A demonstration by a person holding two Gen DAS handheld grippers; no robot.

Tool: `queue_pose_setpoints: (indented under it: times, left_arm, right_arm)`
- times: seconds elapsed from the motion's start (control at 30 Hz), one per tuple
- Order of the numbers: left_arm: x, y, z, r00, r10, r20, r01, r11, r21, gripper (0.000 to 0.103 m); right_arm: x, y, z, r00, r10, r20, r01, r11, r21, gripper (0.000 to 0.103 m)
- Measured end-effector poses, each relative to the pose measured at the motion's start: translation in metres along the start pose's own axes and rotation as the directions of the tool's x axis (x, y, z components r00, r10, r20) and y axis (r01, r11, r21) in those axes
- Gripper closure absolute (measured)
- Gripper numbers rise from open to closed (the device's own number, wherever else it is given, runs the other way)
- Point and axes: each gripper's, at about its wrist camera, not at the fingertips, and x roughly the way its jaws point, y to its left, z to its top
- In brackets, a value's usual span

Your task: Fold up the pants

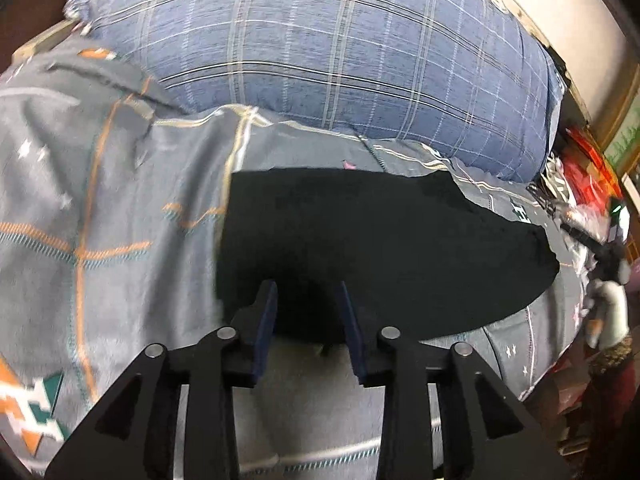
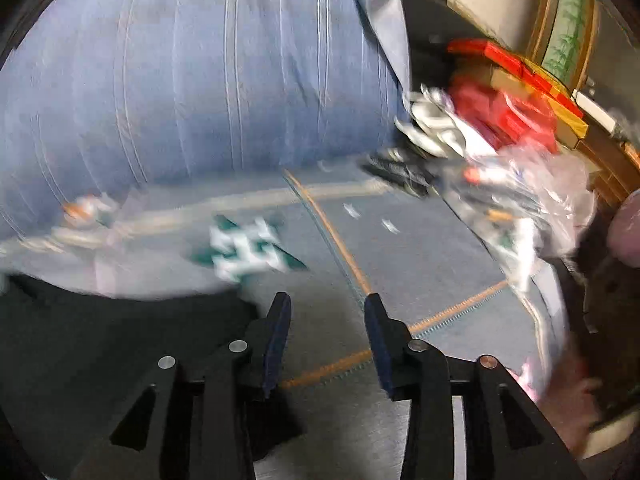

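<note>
The black pants [image 1: 384,248] lie flat on the grey patterned bedsheet [image 1: 100,200] in the left wrist view. My left gripper [image 1: 306,292] is open just above the near edge of the pants, holding nothing. In the blurred right wrist view the pants [image 2: 100,332] show as a dark patch at the lower left. My right gripper [image 2: 326,308] is open over the bedsheet [image 2: 420,256], to the right of the pants, and is empty.
A big blue plaid quilt [image 1: 320,48] is piled at the back of the bed and also fills the right wrist view [image 2: 192,72]. Red boxes [image 2: 516,80] and plastic bags [image 2: 532,188] clutter the right side beyond the bed edge.
</note>
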Motion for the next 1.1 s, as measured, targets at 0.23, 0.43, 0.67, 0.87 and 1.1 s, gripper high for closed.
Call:
queue_pose_setpoints:
  times: [0.23,0.43,0.67,0.87,1.1]
  left_arm:
    - [0.058,-0.019,0.016,0.997,0.068,-0.048,-0.065,0.996,0.060,0.073]
    - [0.074,-0.005,0.016,0.996,0.073,-0.052,-0.069,0.995,0.075,0.073]
    - [0.073,-0.004,0.013,0.998,0.065,-0.005,-0.064,0.992,0.109,0.072]
    - [0.063,0.001,0.014,0.999,0.026,-0.029,-0.023,0.996,0.085,0.072]
    - [0.027,0.006,0.028,0.998,0.047,0.049,-0.049,0.998,0.030,0.053]
  right_arm:
    - [-0.004,0.144,0.008,0.783,0.601,-0.159,-0.617,0.783,-0.082,0.066]
    - [0.060,0.242,0.007,0.800,0.485,-0.353,-0.557,0.820,-0.135,0.102]
    - [0.107,0.272,0.029,0.848,0.394,-0.355,-0.452,0.887,-0.094,0.103]
    - [0.092,0.259,0.047,0.897,0.354,-0.264,-0.394,0.911,-0.117,0.096]
    - [0.004,0.214,0.017,0.802,0.552,-0.229,-0.579,0.813,-0.065,0.096]
